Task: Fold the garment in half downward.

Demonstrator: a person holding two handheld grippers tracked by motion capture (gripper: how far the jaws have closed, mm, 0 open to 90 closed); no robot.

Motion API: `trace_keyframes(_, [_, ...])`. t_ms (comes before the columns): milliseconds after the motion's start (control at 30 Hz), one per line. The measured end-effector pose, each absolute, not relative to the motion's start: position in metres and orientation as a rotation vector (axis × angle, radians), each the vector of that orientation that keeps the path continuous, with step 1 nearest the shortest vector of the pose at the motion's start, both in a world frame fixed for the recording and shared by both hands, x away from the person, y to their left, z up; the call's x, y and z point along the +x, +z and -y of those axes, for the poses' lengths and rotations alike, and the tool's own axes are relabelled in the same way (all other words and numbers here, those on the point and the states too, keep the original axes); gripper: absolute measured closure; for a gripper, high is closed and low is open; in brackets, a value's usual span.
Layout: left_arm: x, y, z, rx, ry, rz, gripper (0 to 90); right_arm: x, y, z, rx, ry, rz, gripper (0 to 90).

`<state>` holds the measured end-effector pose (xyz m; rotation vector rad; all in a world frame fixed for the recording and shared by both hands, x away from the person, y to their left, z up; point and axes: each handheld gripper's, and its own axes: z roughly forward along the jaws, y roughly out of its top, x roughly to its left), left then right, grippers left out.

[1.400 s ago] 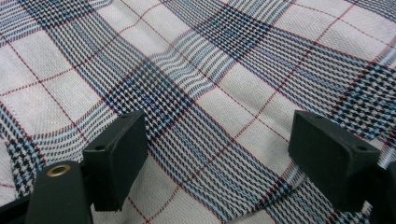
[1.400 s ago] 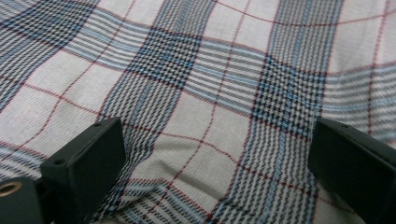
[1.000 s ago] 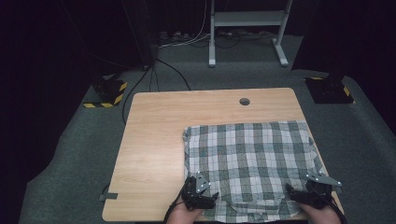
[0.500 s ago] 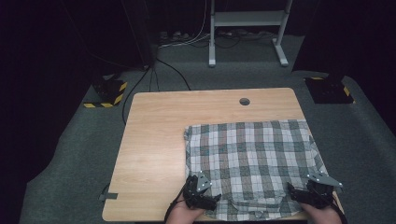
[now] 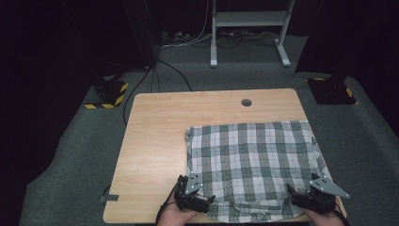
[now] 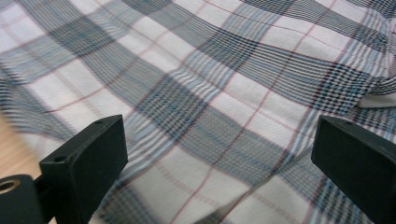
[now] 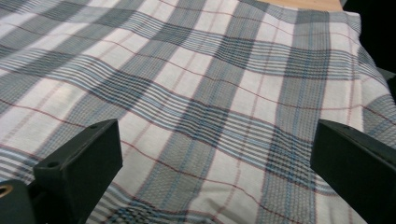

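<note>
Cloth [image 5: 254, 165], checked, lies spread over the right near part of the wooden table [image 5: 160, 141]. Left gripper [image 5: 197, 203] sits at its near left corner; its jaws have just been opening and stand wide apart, holding nothing. Right gripper [image 5: 308, 200], at the near right corner, also gapes wide over the fabric.

Bare wood over the left half and far edge of the table [image 5: 155, 141]. Right half covered flat by the checked cloth [image 5: 254, 160]. Small hole [image 5: 246, 102] near the far edge.
</note>
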<state>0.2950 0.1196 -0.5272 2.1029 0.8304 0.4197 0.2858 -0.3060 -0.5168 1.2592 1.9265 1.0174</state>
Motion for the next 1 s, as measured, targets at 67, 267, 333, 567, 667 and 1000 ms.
trace_keyframes(67, [0.294, -0.524, -0.132, 2.08, 0.442, -0.847, 3.4, 0.286, -0.515, 0.302, 1.262, 1.037, -1.932, 0.6])
trace_keyframes(267, [0.293, -0.522, -0.159, 2.029, 0.475, -0.89, 2.9, 0.29, -0.513, 0.294, 1.271, 1.087, -1.931, 0.2])
trace_keyframes(333, [0.292, -0.523, -0.169, 2.019, 0.49, -0.909, 2.3, 0.293, -0.513, 0.289, 1.257, 1.088, -1.931, 0.0])
trace_keyframes(567, [0.289, -0.529, -0.221, 1.967, 0.537, -1.059, 0.8, 0.304, -0.516, 0.262, 1.227, 1.117, -1.999, 0.0])
trace_keyframes(667, [0.288, -0.531, -0.233, 1.953, 0.545, -1.102, 0.8, 0.306, -0.518, 0.252, 1.199, 1.124, -2.03, 0.0])
trace_keyframes(1000, [0.29, -0.546, -0.254, 2.054, 0.601, -1.25, 0.6, 0.31, -0.535, 0.234, 1.17, 1.118, -2.11, 0.2])
